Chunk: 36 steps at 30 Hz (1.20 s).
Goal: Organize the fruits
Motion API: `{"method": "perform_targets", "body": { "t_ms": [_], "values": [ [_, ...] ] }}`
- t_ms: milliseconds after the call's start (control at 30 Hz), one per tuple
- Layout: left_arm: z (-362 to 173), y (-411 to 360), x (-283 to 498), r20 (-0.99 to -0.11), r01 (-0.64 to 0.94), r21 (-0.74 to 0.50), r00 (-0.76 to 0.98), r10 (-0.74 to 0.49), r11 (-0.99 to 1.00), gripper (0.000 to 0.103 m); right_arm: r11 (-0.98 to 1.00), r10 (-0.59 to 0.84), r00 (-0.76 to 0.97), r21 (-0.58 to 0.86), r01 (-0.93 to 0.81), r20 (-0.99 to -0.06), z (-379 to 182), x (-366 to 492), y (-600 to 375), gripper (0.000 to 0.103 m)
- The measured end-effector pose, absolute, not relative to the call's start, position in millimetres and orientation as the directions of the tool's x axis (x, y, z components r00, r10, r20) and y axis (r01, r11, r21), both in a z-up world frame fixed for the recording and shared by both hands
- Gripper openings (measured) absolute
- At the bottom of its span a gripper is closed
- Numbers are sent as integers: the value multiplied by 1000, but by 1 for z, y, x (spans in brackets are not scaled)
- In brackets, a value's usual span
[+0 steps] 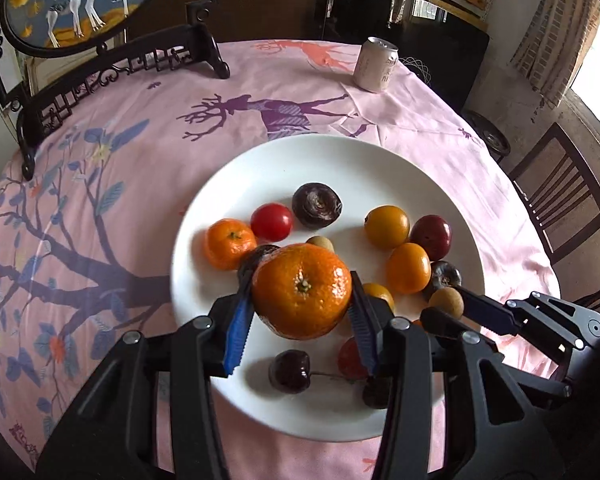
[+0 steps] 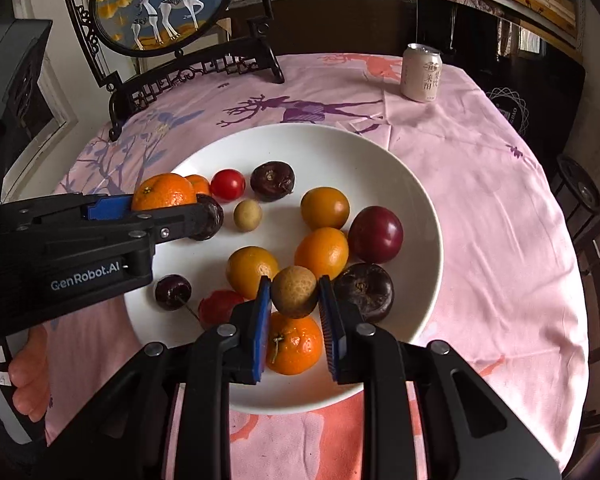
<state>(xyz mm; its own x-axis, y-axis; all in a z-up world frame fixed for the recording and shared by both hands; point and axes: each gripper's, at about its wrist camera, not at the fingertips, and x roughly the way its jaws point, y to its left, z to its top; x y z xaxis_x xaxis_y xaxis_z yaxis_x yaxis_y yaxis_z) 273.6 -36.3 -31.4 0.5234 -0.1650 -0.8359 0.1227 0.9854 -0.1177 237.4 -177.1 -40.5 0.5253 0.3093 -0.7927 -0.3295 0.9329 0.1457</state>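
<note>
Fruits sit in both sets of fingers: the left gripper clamps a large orange mandarin, the right gripper pinches a small tan round longan. Both hang over the white round plate of mixed fruit; a pale drink can stands at one o'clock on the pink-clothed worktop.

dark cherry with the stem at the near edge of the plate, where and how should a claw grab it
Grip the dark round cherry across its round body, coming from above. Its thin stem lies flat on the white plate, too fine to pinch; space on the rim side looks free.
</note>
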Motion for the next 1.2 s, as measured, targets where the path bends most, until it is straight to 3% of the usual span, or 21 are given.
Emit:
{"method": "perform_targets", "body": {
  "t_ms": [233, 267, 300, 367, 433, 500, 533, 667, 900, 1200],
  "values": [
    [-43, -39, 280, -846, 105, -93, 516, -134, 990, 47, 935, 300, 523, 136, -328, -798, -47, 244, -174, 24],
    [-43, -39, 279, -842, 98, -83, 525, -122, 992, 50, 937, 292, 527, 129, -323, -799, -48, 245, -173, 33],
    [-41, -39, 277, -835, 93, -66, 540, -106, 993, 63, 941, 282, 532, 123, -315, -798, -47, 245, -173, 54],
    [-33, -38, 270, -812, 78, -31, 580, -70, 997, 82, 951, 265, 561, 116, -287, -784, -43, 240, -178, 64],
    [-22, -37, 259, -786, 74, -17, 615, -59, 997, 86, 958, 242, 580, 96, -271, -778, -37, 232, -182, 73],
    [-12, -35, 243, -765, 67, -15, 642, -55, 998, 92, 963, 227, 602, 84, -256, -766, -30, 218, -186, 95],
    [-8, -33, 233, -753, 66, -20, 656, -58, 998, 92, 967, 217, 623, 77, -244, -751, -26, 208, -189, 98],
    [3, -28, 181, -712, 61, -18, 700, -55, 998, 99, 975, 170, 663, 26, -222, -729, -21, 165, -193, 100],
    [5, -20, 97, -694, 50, -8, 718, -42, 999, 100, 982, 171, 664, 70, -176, -728, -22, 105, -204, 100],
    [6, -10, 49, -675, 17, -12, 738, -20, 1000, 100, 976, 197, 675, 79, -202, -711, -18, 63, -194, 100]
  ]
}}
